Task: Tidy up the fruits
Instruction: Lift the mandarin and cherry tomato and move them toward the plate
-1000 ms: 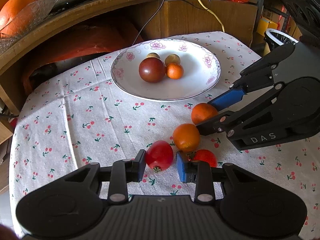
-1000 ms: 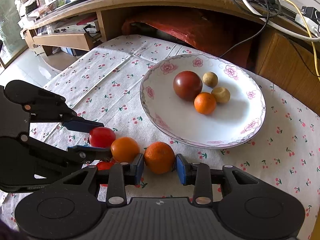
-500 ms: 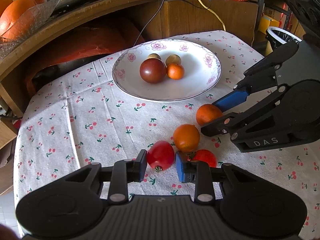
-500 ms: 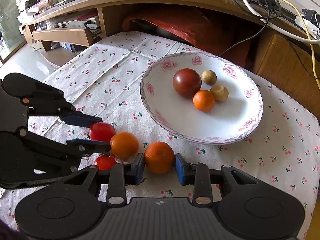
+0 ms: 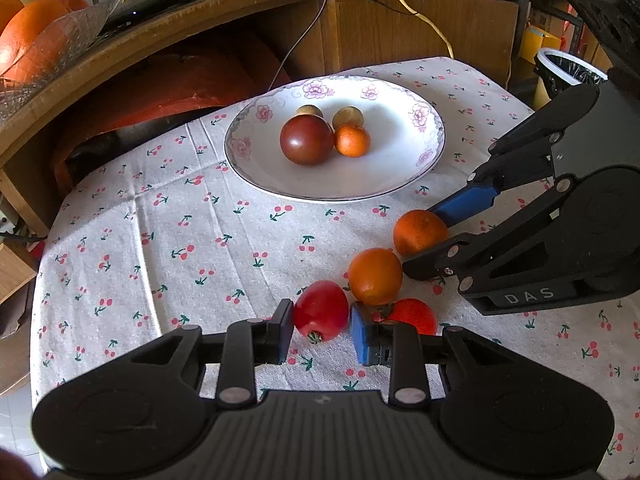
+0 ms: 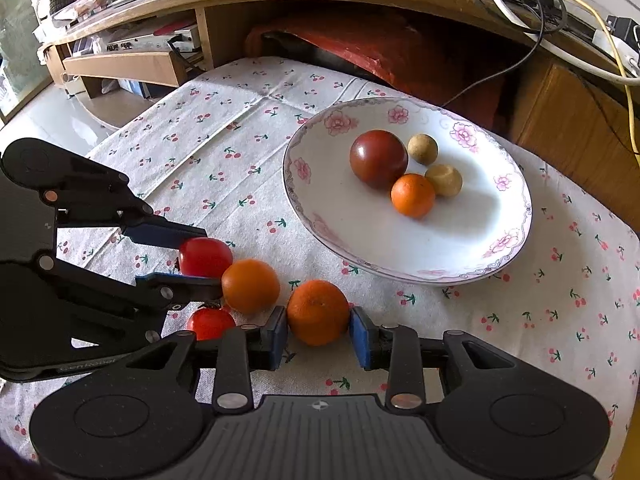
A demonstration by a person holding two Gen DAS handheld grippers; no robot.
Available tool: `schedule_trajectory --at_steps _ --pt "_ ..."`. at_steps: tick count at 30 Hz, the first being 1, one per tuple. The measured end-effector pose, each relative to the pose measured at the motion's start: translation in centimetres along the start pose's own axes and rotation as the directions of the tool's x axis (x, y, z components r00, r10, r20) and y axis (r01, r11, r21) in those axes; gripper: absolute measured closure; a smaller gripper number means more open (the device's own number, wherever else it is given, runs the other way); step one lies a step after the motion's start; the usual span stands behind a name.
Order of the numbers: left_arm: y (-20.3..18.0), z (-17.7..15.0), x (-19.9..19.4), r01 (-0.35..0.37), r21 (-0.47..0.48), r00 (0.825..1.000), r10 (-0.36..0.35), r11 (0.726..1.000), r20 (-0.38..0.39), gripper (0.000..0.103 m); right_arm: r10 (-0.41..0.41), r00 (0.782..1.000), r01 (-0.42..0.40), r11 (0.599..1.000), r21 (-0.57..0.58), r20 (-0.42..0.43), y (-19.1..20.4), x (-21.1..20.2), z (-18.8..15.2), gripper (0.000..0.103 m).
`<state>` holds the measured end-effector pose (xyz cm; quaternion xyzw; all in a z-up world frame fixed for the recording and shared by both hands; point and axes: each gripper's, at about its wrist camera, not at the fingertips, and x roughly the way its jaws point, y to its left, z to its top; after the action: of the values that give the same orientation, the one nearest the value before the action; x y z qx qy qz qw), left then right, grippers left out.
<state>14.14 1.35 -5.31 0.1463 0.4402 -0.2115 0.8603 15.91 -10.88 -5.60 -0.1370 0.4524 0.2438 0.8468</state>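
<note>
Two close wrist views, shared plate (image 5: 434, 148) ahead

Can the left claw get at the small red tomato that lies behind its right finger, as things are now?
Probably not directly. The left claw already brackets the bigger red tomato, and the small red tomato sits outside its blue-padded finger, crowded by the orange.

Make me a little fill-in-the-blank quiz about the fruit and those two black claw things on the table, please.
1. The plate holds ____ pieces of fruit.
2. The left gripper has its fingers on either side of a ____ tomato.
3. The right gripper brackets an ____.
4. The tablecloth is printed with small ____.

Missing words: four; red; orange; cherries
</note>
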Motion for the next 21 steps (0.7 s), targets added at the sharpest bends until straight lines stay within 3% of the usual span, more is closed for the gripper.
schedule_trajectory --at_steps 21 --pt "-1.1 0.4 -0.2 -0.057 0.05 0.998 0.057 0.997 -0.007 0.066 -0.035 0.999 0.035 0.999 -0.005 0.014 0.0 -1.1 -0.3 0.076"
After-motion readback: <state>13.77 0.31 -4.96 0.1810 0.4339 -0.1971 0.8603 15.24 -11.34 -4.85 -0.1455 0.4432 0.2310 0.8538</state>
